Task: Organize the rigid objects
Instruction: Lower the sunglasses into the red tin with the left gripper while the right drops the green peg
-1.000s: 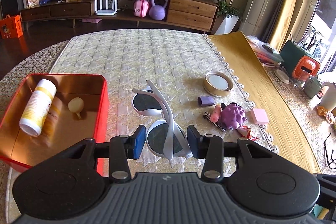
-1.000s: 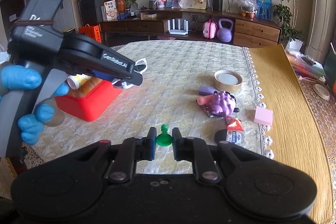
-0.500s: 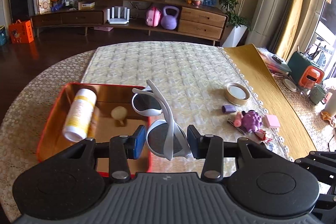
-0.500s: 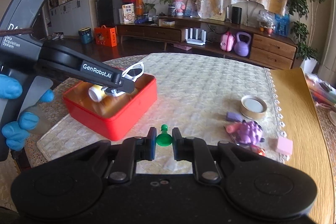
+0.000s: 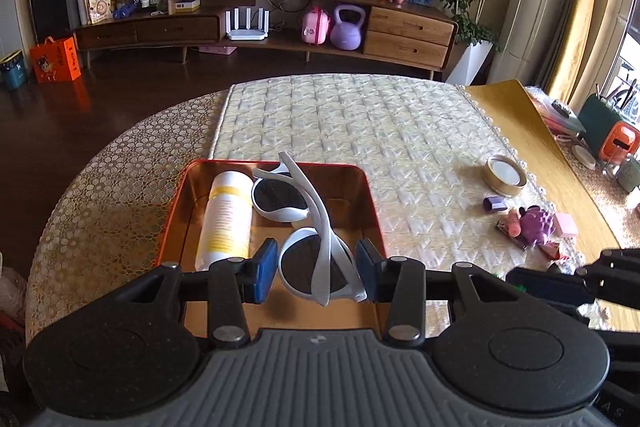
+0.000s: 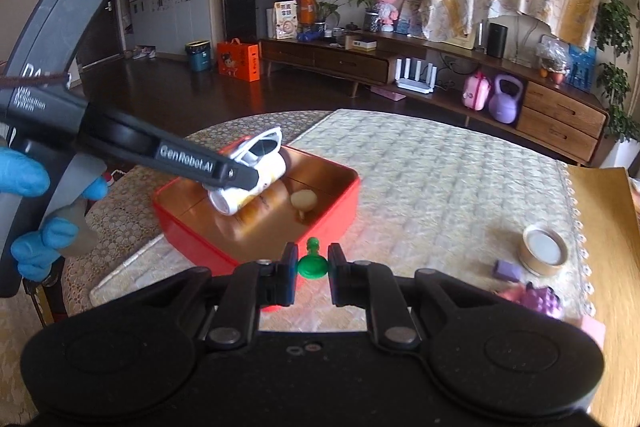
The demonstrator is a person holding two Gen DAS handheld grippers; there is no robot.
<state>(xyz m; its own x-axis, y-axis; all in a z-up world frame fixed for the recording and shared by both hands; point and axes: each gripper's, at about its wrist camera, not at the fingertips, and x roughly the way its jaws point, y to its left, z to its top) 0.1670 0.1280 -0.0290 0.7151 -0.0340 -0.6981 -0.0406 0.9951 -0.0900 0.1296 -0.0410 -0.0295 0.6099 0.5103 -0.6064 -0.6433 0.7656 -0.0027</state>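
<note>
The left gripper [image 5: 316, 269] gripped white sunglasses [image 5: 308, 227] above the red tin [image 5: 370, 195], beside the bottle [image 5: 228, 213] at its 9 o'clock. The right gripper [image 6: 313, 275], pitched downward, pinched a green pawn [image 6: 312, 265] near the tin's rim. Best judged: lower the sunglasses into the free floor at the bottle's 3 o'clock before releasing, then bring in the pawn.
</note>
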